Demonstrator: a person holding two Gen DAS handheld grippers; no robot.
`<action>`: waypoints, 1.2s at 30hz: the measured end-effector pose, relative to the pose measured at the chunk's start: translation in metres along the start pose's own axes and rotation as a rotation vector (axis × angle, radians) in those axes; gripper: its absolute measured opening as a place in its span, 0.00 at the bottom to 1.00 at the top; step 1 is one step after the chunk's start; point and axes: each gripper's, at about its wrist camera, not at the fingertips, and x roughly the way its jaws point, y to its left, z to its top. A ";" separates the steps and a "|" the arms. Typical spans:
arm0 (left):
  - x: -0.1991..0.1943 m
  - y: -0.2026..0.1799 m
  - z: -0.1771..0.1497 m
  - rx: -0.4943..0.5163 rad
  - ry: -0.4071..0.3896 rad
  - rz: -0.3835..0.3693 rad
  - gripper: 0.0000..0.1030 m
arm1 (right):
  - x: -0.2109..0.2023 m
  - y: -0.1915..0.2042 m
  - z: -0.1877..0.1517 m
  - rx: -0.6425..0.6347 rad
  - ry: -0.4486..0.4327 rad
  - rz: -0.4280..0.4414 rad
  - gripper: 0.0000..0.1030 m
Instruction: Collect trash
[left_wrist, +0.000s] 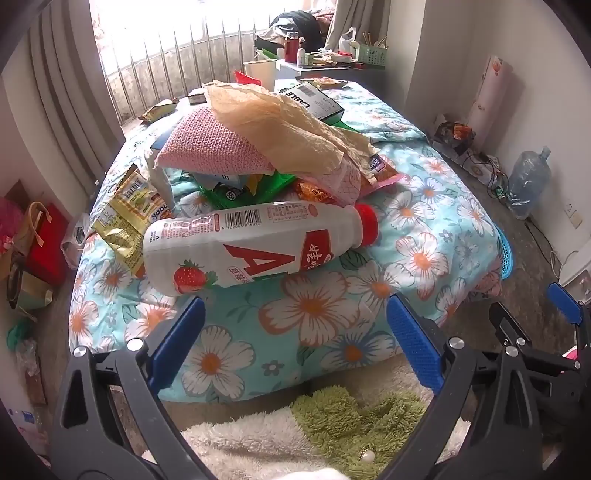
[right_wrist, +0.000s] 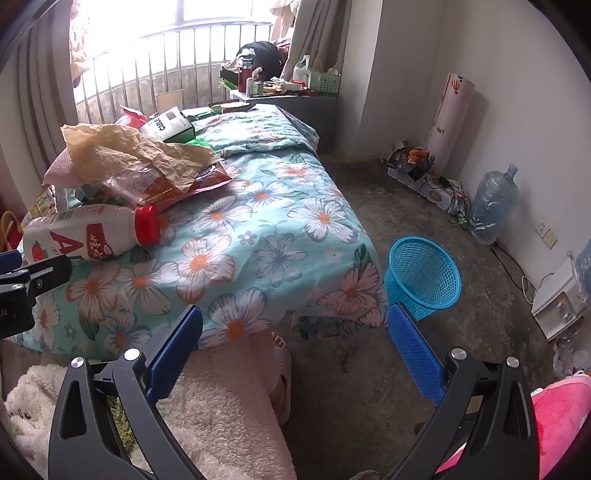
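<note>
A white strawberry-milk bottle (left_wrist: 251, 247) (right_wrist: 92, 232) with a red cap lies on its side on the floral bed cover (left_wrist: 332, 306). Behind it is a heap of trash: crumpled brown paper (left_wrist: 280, 122), a pink mesh pad (left_wrist: 207, 144), yellow snack wrappers (left_wrist: 129, 210), a green wrapper (left_wrist: 240, 192) and a "CABLE" box (left_wrist: 314, 99). My left gripper (left_wrist: 293, 314) hangs open just short of the bottle, with nothing between its blue pads. My right gripper (right_wrist: 295, 317) is open too, over the bed's near corner. A blue mesh basket (right_wrist: 424, 277) stands on the floor by that corner.
A large water jug (right_wrist: 495, 206), power strips with cables (right_wrist: 439, 188) and a tall patterned roll (right_wrist: 450, 118) line the right wall. A cluttered desk (right_wrist: 288, 92) stands past the bed. Red bags (left_wrist: 44, 240) sit on the floor at left. A person's fleecy leg (right_wrist: 221, 398) is below.
</note>
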 end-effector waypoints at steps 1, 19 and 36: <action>0.000 0.000 0.000 -0.001 -0.001 0.000 0.92 | 0.000 0.000 0.000 0.000 0.004 0.000 0.95; -0.001 0.000 0.001 0.002 0.018 0.002 0.92 | 0.000 -0.001 0.000 0.004 0.002 0.006 0.95; 0.006 0.004 -0.004 0.001 0.021 0.005 0.92 | 0.000 -0.001 0.000 0.007 0.003 0.009 0.95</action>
